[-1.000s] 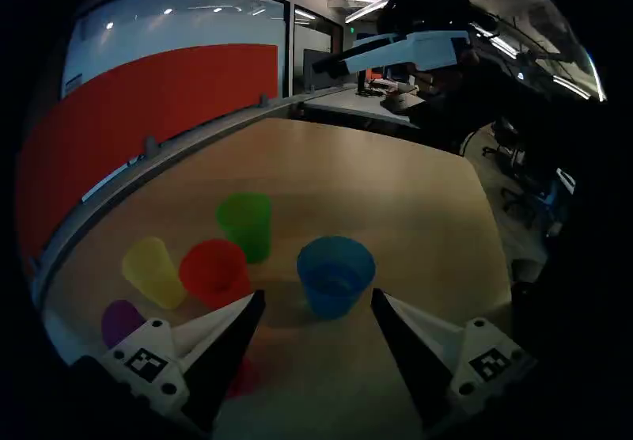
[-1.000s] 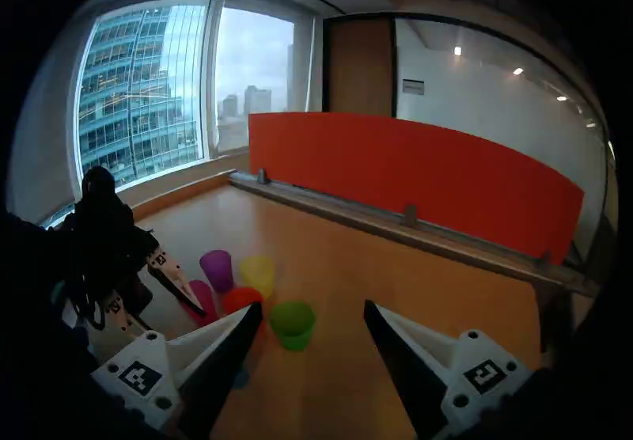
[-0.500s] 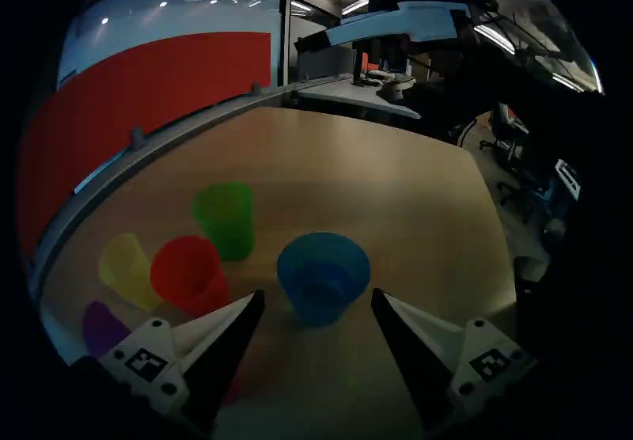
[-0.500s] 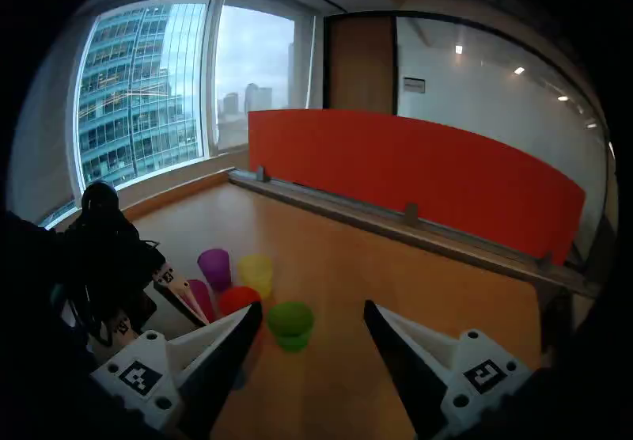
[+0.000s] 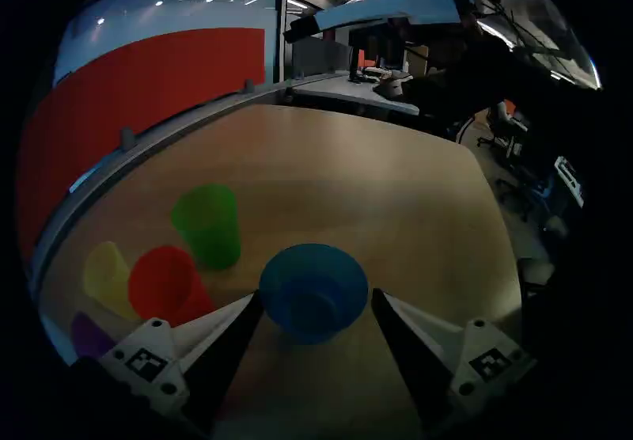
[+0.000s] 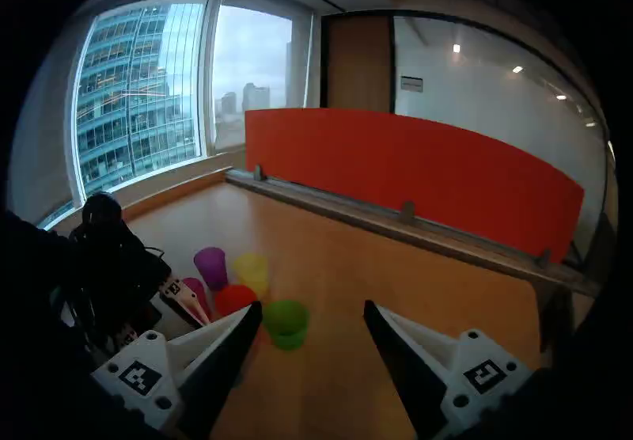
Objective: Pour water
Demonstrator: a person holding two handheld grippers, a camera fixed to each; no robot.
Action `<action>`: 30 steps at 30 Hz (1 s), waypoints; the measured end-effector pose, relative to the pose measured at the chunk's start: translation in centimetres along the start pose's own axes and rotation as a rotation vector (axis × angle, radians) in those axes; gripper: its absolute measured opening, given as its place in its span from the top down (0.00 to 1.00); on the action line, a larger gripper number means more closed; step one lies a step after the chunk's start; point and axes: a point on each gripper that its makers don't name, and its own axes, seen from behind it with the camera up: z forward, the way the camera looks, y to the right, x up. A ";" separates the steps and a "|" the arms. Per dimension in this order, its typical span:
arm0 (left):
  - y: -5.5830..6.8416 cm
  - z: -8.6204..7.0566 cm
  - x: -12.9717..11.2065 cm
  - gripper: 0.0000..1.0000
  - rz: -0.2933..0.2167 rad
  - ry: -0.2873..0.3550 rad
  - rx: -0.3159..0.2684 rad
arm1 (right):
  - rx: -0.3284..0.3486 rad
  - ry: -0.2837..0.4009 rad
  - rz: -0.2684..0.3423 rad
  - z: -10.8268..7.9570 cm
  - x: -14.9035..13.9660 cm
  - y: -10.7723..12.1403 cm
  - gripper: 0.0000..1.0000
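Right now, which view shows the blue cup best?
Left gripper view: the blue cup sits in the open left tool, inside showing. In the right gripper view, a finger of the right tool hides most of it.

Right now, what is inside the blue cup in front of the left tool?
The blue cup shows its blue inner wall and floor, with no object in it. Whether it holds water cannot be told in this dim light.

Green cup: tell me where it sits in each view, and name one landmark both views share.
Left gripper view: the green cup stands left of centre, behind the red cup and up-left of the blue cup.
Right gripper view: the green cup sits low and left of centre, right of the red cup.
Shared landmark: the orange-red partition.
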 end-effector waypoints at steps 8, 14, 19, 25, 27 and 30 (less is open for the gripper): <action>-0.4 0.9 0.0 0.00 -0.007 0.001 0.008 | -0.004 -0.004 0.003 0.0 -0.3 0.3 0.00; -0.8 1.3 0.0 0.00 -0.020 -0.001 0.025 | -0.006 -0.004 0.007 0.1 -0.3 0.5 0.00; -0.7 1.4 0.0 0.05 -0.041 0.003 0.018 | -0.005 -0.005 0.007 0.2 -0.4 0.5 0.00; -0.5 1.4 0.1 0.12 -0.044 0.010 0.018 | -0.006 -0.006 0.007 0.2 -0.5 0.5 0.00; -0.5 1.4 0.1 0.13 -0.043 0.010 0.018 | -0.006 -0.006 0.008 0.2 -0.4 0.6 0.00; -0.5 1.3 0.1 0.13 -0.042 0.010 0.018 | -0.007 -0.004 0.009 0.1 -0.4 0.6 0.00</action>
